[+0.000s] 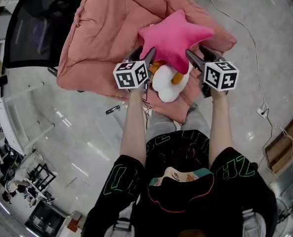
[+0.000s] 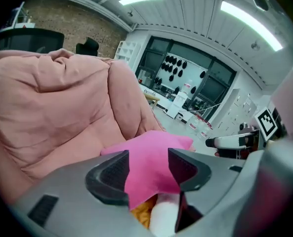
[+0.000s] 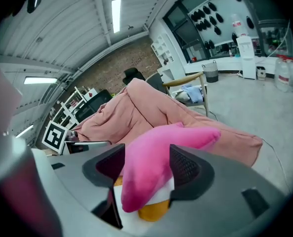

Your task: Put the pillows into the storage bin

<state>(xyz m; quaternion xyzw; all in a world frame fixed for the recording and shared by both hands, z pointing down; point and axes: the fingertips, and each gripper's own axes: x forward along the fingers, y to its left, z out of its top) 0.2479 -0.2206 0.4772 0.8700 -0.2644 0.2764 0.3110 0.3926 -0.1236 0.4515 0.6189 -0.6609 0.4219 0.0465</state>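
A pink star pillow [image 1: 176, 38] lies on a white egg-shaped pillow with an orange yolk [image 1: 168, 85], both on a big pink cushion seat [image 1: 102, 28]. My left gripper [image 1: 145, 56] stands at the star's left side and my right gripper [image 1: 199, 56] at its right side. In the left gripper view one arm of the star pillow [image 2: 151, 157] fills the gap of the left gripper [image 2: 148, 164], with the egg pillow [image 2: 163, 216] below. In the right gripper view another star arm [image 3: 156, 152] lies in the gap of the right gripper [image 3: 146, 164]. Both pairs of jaws stand apart around the star.
A black box-like container [image 1: 35, 28] stands beside the cushion seat at the top left. A white frame [image 1: 22, 107] stands on the shiny floor at the left. A cable [image 1: 240, 28] runs to a plug strip [image 1: 262, 111] at the right.
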